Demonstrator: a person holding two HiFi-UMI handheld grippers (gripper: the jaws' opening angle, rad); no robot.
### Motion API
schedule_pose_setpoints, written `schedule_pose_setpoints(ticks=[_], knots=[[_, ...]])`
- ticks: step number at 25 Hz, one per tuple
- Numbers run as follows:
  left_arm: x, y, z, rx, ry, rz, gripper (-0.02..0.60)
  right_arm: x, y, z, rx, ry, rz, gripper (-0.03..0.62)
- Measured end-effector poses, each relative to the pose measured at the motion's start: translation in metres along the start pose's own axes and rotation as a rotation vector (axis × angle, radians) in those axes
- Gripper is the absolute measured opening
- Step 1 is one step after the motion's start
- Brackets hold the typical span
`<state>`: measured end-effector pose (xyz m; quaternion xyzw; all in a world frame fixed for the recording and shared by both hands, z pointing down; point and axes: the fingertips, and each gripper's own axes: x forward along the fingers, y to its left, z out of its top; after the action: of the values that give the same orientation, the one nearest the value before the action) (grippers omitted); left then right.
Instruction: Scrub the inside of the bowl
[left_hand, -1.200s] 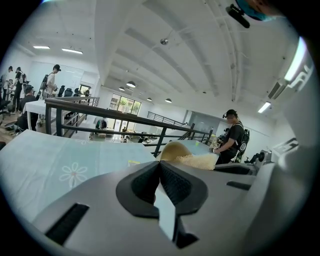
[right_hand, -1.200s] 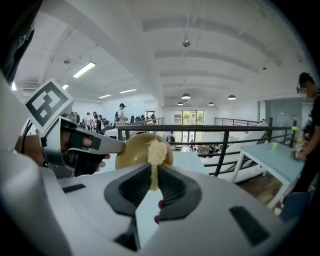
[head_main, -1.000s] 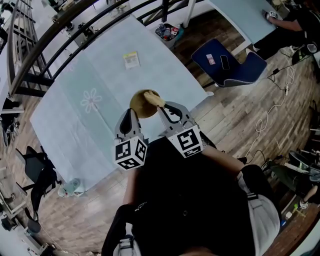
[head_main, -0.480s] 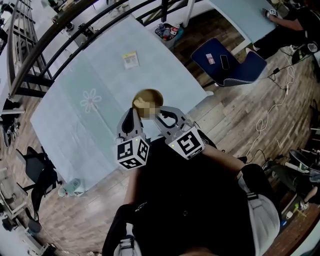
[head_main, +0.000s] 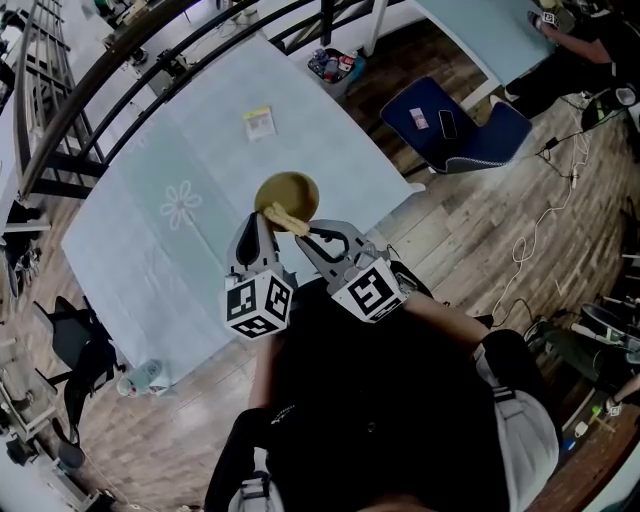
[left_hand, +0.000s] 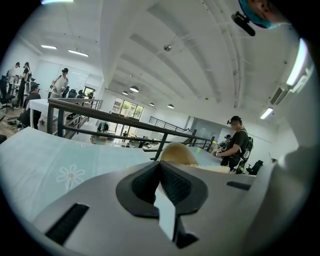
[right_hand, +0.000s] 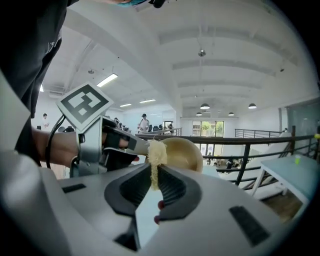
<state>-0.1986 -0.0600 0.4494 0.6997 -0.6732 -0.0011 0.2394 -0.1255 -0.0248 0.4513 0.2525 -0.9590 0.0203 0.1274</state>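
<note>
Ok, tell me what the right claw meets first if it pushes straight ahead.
The bowl. The right claw is shut on a pale scrubber whose tip sits at the bowl's near edge, possibly touching; depth is unclear.

Wears a black top (head_main: 390, 400) and pale grey trousers (head_main: 530, 430), with grey, black-lined left hand-held gripper (head_main: 262, 218) and right hand-held gripper (head_main: 305, 230), each bearing a white cube (head_main: 257, 303) of black square markers.
</note>
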Motion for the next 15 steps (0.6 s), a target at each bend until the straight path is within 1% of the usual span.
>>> schedule_pose_setpoints(ticks=[2,4,10,12,15], knots=[[-0.001,0.002,0.000,-0.005,0.001,-0.001,0.015,-0.001,-0.005,-0.004,-0.033,0.023,-0.030,0.044],[-0.003,0.001,-0.002,-0.005,0.008,-0.008,0.017,-0.003,-0.013,-0.008,-0.039,0.042,-0.066,0.044],[-0.004,-0.017,-0.013,0.015,0.053,-0.078,0.017,-0.010,-0.039,-0.020,-0.007,0.093,-0.184,0.044],[-0.003,-0.020,-0.015,0.025,0.059,-0.086,0.017,-0.013,-0.045,-0.021,0.007,0.099,-0.220,0.044],[-0.003,-0.020,-0.018,0.030,0.066,-0.075,0.017,-0.017,-0.052,-0.022,0.015,0.102,-0.264,0.044]])
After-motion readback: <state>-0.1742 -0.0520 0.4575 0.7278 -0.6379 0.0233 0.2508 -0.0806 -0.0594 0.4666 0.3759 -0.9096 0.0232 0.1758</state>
